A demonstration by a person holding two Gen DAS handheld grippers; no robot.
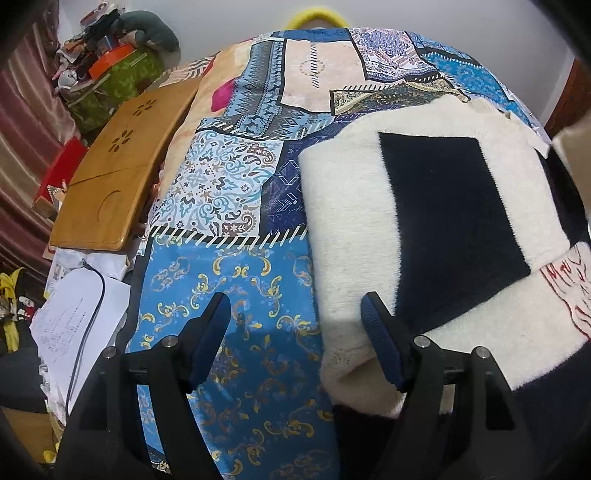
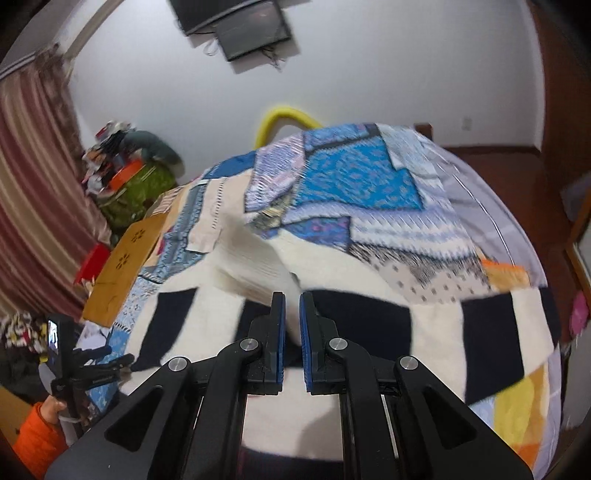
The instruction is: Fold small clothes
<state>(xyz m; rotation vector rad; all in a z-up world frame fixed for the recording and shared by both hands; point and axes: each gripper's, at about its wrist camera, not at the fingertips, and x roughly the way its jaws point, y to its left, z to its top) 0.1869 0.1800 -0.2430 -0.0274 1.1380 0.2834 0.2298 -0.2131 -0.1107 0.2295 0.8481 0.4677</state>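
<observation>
Bedroom with white walls, and a bed covered by a patchwork quilt (image 1: 236,280) in blues, cream and gold scrollwork. On the right half of the quilt lies a cream sweater (image 1: 351,206) with large black blocks and some red line-work at its right edge.

Left gripper (image 1: 295,325) hovers low over the near part of the bed, pointing toward the far wall, its black arms and blue pads spread wide with nothing between them. Its right finger sits over the sweater's near left edge; its left finger is above bare quilt. Whether it touches the cloth cannot be told.

Right gripper (image 2: 291,314) is higher, angled down over the sweater (image 2: 436,280), which fills the near middle of that view. Its pads are drawn close together and pinch a raised fold of cream knit that lifts up and away to the far left. This view is blurred.

At the left of the bed a wooden lap tray (image 1: 122,162) rests on its edge, with flower-shaped cutouts. Nearer lie white papers (image 1: 74,317) crossed by a dark cable. Striped curtains (image 2: 33,206) hang on the left, and a green bin (image 1: 122,81) piled with clutter stands in the far left corner. A yellow tube (image 2: 284,118) arches behind the bed, and a dark screen (image 2: 240,26) is mounted high on the far wall
</observation>
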